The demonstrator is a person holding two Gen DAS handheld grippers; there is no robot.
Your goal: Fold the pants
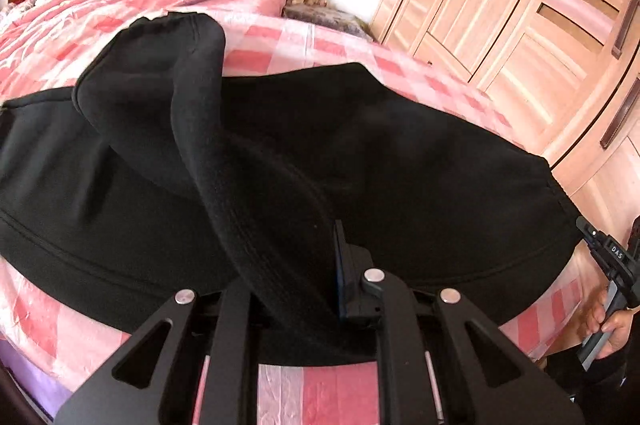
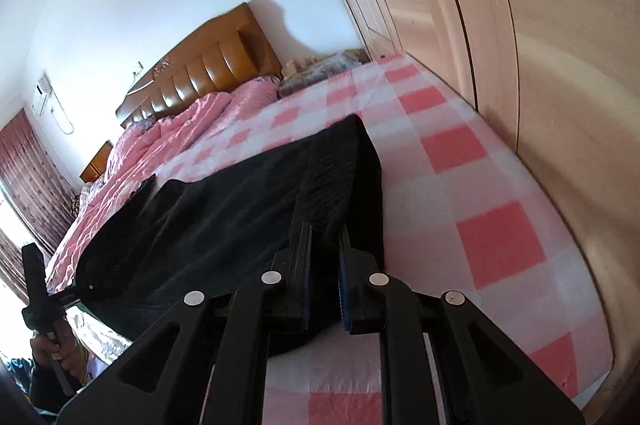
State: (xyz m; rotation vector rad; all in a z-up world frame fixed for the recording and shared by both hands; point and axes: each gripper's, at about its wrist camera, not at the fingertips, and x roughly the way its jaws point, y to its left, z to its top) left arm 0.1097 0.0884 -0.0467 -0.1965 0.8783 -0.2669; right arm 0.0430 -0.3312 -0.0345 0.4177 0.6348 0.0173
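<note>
Black knit fabric fills both views: the pants lie spread across the near edge of the bed, on its pink-and-white checked sheet, with one leg end thrown back over the rest in a rumpled ridge. The left gripper has its fingers narrowed on a bunched rope of that leg, the blue pad of one finger showing against the cloth while the other is buried in it. The right gripper is pinched on the pants' edge toward the side of the bed nearest the wardrobe. The likely trouble is the uneven hold: the left grip is on a twisted bundle rather than a flat hem, so pulling it across would probably drag a crease into the fold or let layers slide out one at a time. The soft knit may also stretch between the two grips, and any sideways tug could pull the sheet along.
</note>
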